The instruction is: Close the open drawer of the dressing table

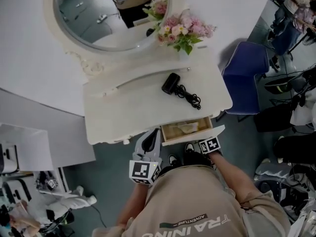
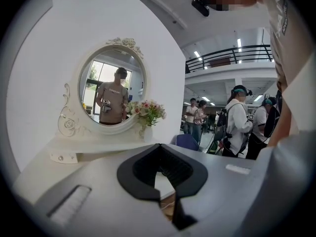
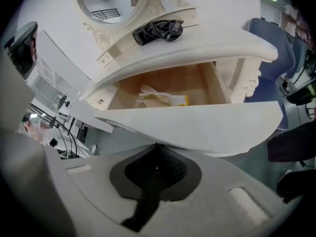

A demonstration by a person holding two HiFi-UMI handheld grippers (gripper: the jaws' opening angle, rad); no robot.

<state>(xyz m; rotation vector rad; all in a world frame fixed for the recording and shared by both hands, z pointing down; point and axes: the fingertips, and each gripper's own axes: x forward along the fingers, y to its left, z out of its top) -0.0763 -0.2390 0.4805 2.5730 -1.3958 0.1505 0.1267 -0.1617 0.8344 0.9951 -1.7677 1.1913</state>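
The white dressing table [image 1: 123, 107] has one drawer [image 1: 186, 128] pulled out at its front right. Its wooden inside [image 3: 168, 85] holds a pale yellow item [image 3: 160, 98]. My right gripper [image 3: 155, 154] is shut, and its tips rest against the lower edge of the white drawer front [image 3: 197, 125]. In the head view the right gripper [image 1: 203, 143] sits just below that front. My left gripper [image 1: 152, 135] is shut on nothing and lies at the table's front edge, left of the drawer. In its own view the left gripper [image 2: 168, 177] points over the tabletop towards the mirror [image 2: 112, 90].
On the tabletop lie a black hair dryer with its cord [image 1: 172, 83] and a vase of pink flowers [image 1: 183, 29] by the oval mirror [image 1: 108, 11]. A blue chair [image 1: 244, 78] stands right of the table. Several people [image 2: 239, 122] stand beyond. Gear litters the floor at lower left [image 1: 49, 196].
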